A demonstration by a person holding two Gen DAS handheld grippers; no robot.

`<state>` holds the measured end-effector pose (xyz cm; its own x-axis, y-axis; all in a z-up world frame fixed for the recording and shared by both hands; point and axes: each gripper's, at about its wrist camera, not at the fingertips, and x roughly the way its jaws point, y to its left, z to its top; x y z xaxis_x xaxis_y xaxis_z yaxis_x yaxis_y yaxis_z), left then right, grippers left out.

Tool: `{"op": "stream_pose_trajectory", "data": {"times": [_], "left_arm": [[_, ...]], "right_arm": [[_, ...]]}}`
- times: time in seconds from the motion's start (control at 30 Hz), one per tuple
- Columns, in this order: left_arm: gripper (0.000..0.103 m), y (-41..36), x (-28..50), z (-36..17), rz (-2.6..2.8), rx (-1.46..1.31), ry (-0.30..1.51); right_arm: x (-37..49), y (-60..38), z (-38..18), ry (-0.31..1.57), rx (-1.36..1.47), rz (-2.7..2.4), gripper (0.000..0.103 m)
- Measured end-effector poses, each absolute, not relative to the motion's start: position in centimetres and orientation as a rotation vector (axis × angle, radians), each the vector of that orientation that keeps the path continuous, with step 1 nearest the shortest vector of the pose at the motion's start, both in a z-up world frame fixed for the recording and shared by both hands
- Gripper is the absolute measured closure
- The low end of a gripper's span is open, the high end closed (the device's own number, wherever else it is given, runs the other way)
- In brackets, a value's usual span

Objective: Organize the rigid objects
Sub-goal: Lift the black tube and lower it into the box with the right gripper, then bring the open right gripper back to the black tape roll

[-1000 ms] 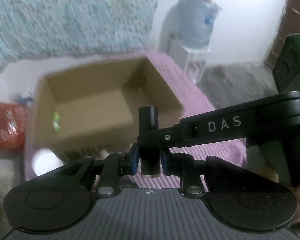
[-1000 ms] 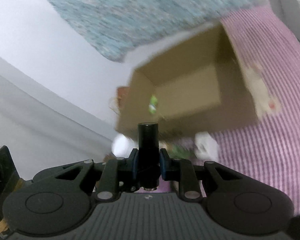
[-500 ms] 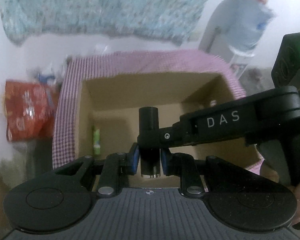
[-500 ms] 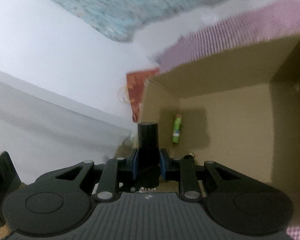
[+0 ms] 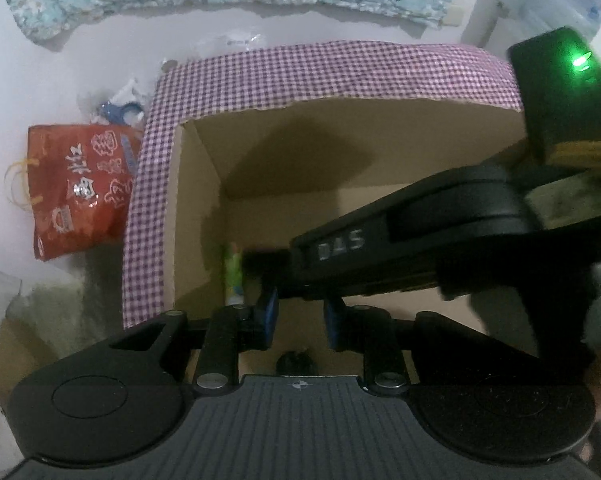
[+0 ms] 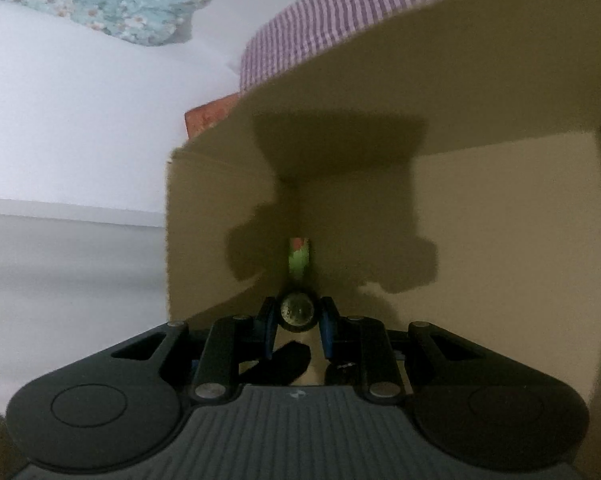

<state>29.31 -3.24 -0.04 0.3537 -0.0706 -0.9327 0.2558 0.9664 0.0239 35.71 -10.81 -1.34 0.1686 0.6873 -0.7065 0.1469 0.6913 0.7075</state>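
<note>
- The fingers [image 5: 268,312] of your left gripper [image 5: 300,316] are letting go. They are opening, and the gap between them is empty.
- A moment ago a black tube stood up in that gap. Now it is gone from there.
- A dark lump [image 5: 296,360] shows just under those fingers, low inside the box [image 5: 196,200]. It is probably that tube, dropped in. It is too dark to tell which way it lies.
- So one tube looks put away, and that hand is free.
- Your right gripper [image 6: 296,322] is down inside the box too. It is squeezing the other black tube [image 6: 296,312], with the pads pressed on its sides.
- That tube stood straight up before. Now it has tipped, and you see only its round end. Its long side runs along the fingers, pointing back at the camera.
- It hangs above the box floor, near the green packet [image 6: 298,260] in the corner. It is not put down yet.
</note>
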Motion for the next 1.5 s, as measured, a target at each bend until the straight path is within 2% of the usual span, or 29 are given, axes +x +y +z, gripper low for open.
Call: {"op": "stream_pose_trajectory", "data": {"times": [0.07,0.23,0.43,0.6,0.73,0.8,0.83,1.0,1.23,1.33,1.4,1.5], "left_arm": [[0.076,-3.2,28.9,0.5,-0.216,0.174,1.181],[0.061,-3.0,27.1,2.8,-0.251,0.13,1.148],[0.05,-1.8,23.9,7.0,-0.304,0.041,1.07],[0.041,-1.1,20.0,10.3,-0.355,-0.043,0.991],[0.034,-0.4,16.8,11.9,-0.397,-0.098,0.933],[0.032,-0.1,15.0,12.3,-0.413,-0.118,0.903],[0.03,0.1,14.2,12.3,-0.414,-0.124,0.892],[0.021,0.6,10.7,9.8,-0.415,-0.128,0.904],[0.02,-1.1,7.5,2.3,-0.451,-0.04,1.045],[0.02,-2.7,6.8,-0.7,-0.476,0.007,1.084],[0.021,-3.5,6.5,-2.3,-0.487,0.03,1.094],[0.024,-4.9,6.6,-4.5,-0.485,0.088,1.106]], "right_arm": [[35.9,-10.7,-1.6,1.38,0.776,0.435,0.078],[34.7,-12.1,-0.2,1.351,0.815,0.452,0.078],[30.9,-16.1,5.3,1.235,0.825,0.512,0.077],[27.5,-19.4,9.4,1.111,0.853,0.54,0.06],[23.0,-22.0,11.8,1.018,0.863,0.563,0.054],[19.9,-23.8,12.7,0.984,0.852,0.574,0.042],[18.4,-24.4,13.0,0.957,0.844,0.568,0.04],[11.8,-25.9,12.3,0.891,0.768,0.474,0.038],[7.5,-24.2,5.1,1.051,0.764,0.374,0.038],[7.6,-22.6,2.7,1.101,0.74,0.351,0.041],[7.7,-21.7,1.6,1.127,0.707,0.344,0.048],[7.8,-20.1,0.8,1.134,0.646,0.364,0.051]]}}
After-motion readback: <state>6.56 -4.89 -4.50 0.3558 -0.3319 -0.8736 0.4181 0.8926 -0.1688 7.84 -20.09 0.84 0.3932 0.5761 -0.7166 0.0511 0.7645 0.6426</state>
